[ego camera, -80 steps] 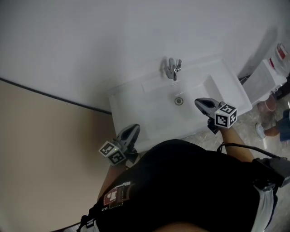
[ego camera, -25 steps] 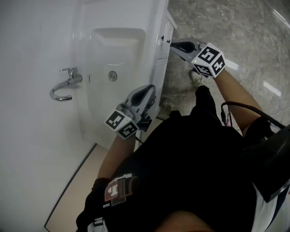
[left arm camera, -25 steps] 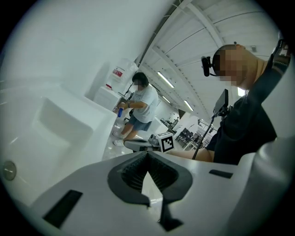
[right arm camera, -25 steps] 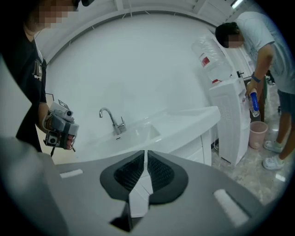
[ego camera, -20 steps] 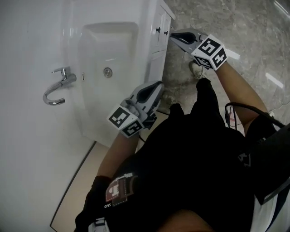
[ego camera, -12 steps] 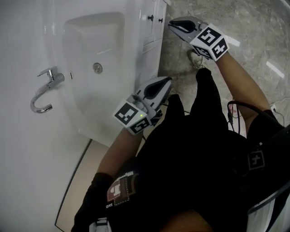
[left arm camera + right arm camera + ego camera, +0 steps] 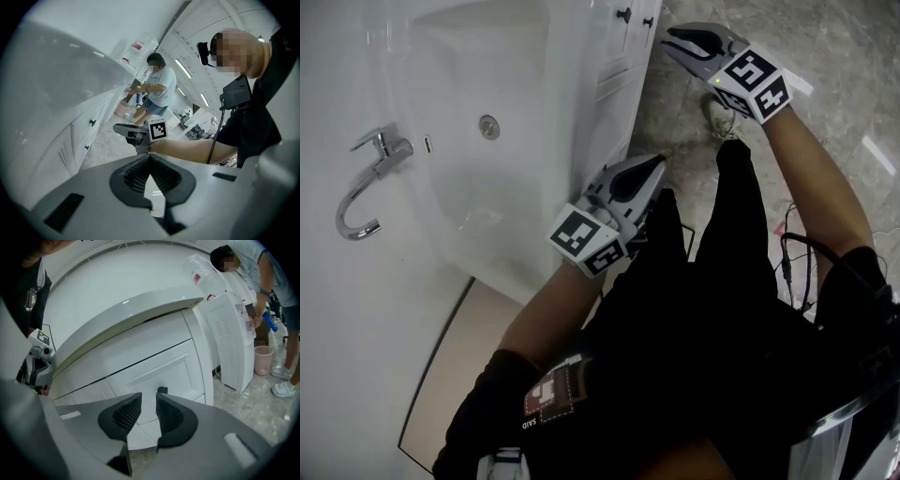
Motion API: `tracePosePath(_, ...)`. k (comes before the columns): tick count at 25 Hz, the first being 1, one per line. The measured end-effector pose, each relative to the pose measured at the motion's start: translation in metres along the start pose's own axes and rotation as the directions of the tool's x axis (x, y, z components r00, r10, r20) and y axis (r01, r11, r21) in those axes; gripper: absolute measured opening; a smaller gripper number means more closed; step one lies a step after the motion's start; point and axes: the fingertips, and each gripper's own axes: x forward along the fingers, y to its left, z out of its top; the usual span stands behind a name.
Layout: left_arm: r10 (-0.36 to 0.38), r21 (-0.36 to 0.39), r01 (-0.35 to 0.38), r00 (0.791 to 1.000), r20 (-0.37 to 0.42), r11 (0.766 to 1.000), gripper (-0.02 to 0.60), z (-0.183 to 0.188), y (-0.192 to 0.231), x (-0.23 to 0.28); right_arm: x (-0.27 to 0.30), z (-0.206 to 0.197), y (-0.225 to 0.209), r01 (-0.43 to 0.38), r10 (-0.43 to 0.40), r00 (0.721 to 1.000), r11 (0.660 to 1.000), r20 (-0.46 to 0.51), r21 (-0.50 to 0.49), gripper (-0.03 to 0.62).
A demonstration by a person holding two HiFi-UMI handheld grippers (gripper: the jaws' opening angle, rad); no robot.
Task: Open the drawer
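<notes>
Right gripper (image 7: 148,398): your jaws stand a narrow gap apart, with nothing between them; the tips point at the drawer (image 7: 154,373), whose white panelled front sits under the counter edge and looks level with the panels around it; its black knob (image 7: 162,390) shows just past the tips, in line with the gap and a little toward the right-hand jaw; whether a tip touches it cannot be told.

Head view: that gripper is held out in front of the cabinet (image 7: 617,66), near two dark knobs at the top of the cabinet front, above the marbled floor (image 7: 825,37).

Left gripper (image 7: 150,158): your jaws are together at the tips and hold nothing; from the head view it hangs beside the front edge of the basin (image 7: 487,84), near the cabinet's lower part and well apart from the right gripper; it points along the cabinet front toward your right arm.

Tap (image 7: 358,183): on the wall side of the basin, spout curved downward.

Background: another person (image 7: 269,282) stands beyond a white unit (image 7: 229,333); a pink bin (image 7: 263,357) sits on the floor just beside that unit.
</notes>
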Motion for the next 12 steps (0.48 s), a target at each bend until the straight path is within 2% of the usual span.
tracePosePath(6,0.059,-0.027,-0.059,0.998,-0.002,0.998,-0.012,-0.015,0.023,0.009,0.027,-0.003,-0.01,-0.026,0.026,0.999,1.0,0.021,-0.014,0.089)
tracePosePath(12,0.093,-0.005,-0.093,0.996,-0.018,0.996,-0.012,-0.025,0.036,0.027,0.05,-0.005,-0.019,-0.046,0.047,0.997,0.999,0.062,-0.012,0.114)
